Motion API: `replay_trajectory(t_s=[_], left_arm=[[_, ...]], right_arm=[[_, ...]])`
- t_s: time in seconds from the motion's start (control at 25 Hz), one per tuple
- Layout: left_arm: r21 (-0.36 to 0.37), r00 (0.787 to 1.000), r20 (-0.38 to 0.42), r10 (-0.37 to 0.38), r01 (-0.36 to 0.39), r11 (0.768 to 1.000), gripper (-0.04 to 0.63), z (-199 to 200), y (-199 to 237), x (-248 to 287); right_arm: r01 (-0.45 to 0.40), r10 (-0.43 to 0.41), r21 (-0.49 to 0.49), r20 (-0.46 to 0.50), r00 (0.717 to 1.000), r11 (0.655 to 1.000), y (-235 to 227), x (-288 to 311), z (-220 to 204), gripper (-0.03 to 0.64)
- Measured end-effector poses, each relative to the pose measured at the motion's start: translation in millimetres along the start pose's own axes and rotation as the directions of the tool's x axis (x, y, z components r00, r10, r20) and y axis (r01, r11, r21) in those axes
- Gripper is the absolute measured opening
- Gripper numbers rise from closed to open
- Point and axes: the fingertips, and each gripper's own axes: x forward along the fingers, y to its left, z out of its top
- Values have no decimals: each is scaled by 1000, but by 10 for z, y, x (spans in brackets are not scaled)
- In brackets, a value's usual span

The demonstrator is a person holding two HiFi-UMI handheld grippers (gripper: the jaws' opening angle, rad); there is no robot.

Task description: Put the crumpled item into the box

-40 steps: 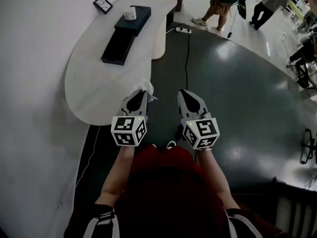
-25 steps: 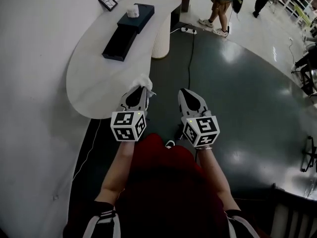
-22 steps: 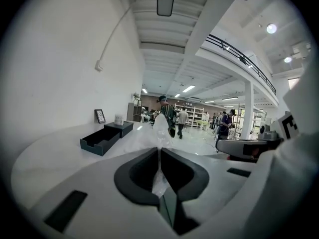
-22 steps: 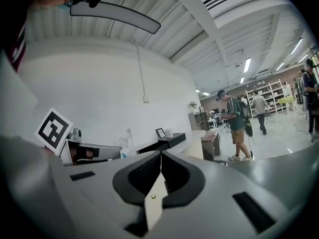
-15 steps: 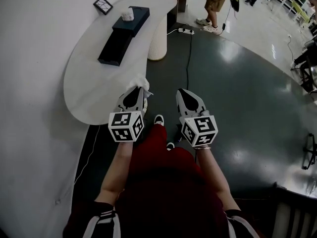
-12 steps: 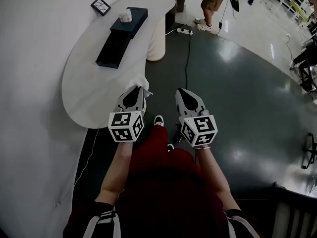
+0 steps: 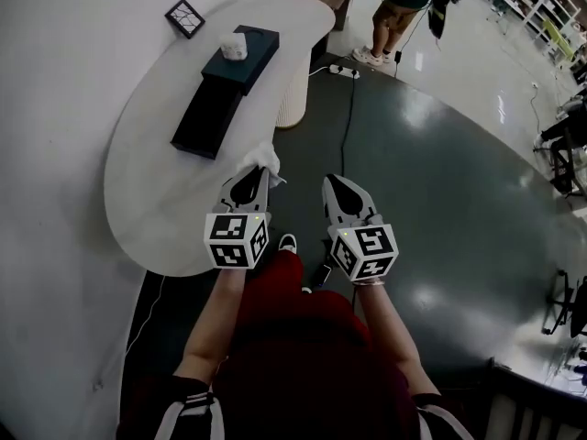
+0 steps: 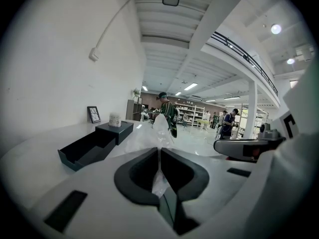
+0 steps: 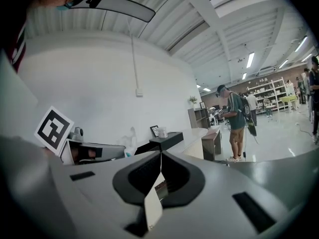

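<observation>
My left gripper is shut on the crumpled item, a wad of thin clear-white plastic that sticks out past the tips over the near edge of the white table. In the left gripper view the crumpled item rises from between the left gripper's closed jaws. The long dark open box lies further up the table, with its opening upward; the box is to the left, ahead of the jaws. My right gripper hangs shut over the dark floor beside the left one, holding nothing.
A raised dark block with a small white cup adjoins the box's far end. A framed picture leans on the wall. A power strip and cable lie on the floor. A person stands beyond the table.
The table and box have come closer and shifted left under the grippers. The left gripper still holds the crumpled item, and both grippers keep their spacing.
</observation>
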Motion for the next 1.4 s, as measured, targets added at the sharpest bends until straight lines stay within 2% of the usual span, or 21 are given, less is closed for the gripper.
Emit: replay_trajectory(t_s=[0.44, 0.76, 1.12, 1.4], left_arm=[[-27, 1000, -17, 2, -2, 1000, 37, 230, 500, 604], [-67, 1000, -9, -8, 8, 998, 37, 290, 714, 736], [-97, 999, -9, 39, -40, 994, 37, 286, 894, 712], [-119, 995, 0, 98, -97, 988, 37, 307, 1025, 737]], right_arm=[[-50, 50, 9, -57, 997, 999, -21, 946, 95, 15], [-81, 79, -17, -82, 993, 997, 110, 1340, 150, 15], [-102, 100, -16, -93, 991, 995, 115, 1476, 182, 15], [-162, 159, -23, -98, 982, 986, 141, 1644, 195, 15]])
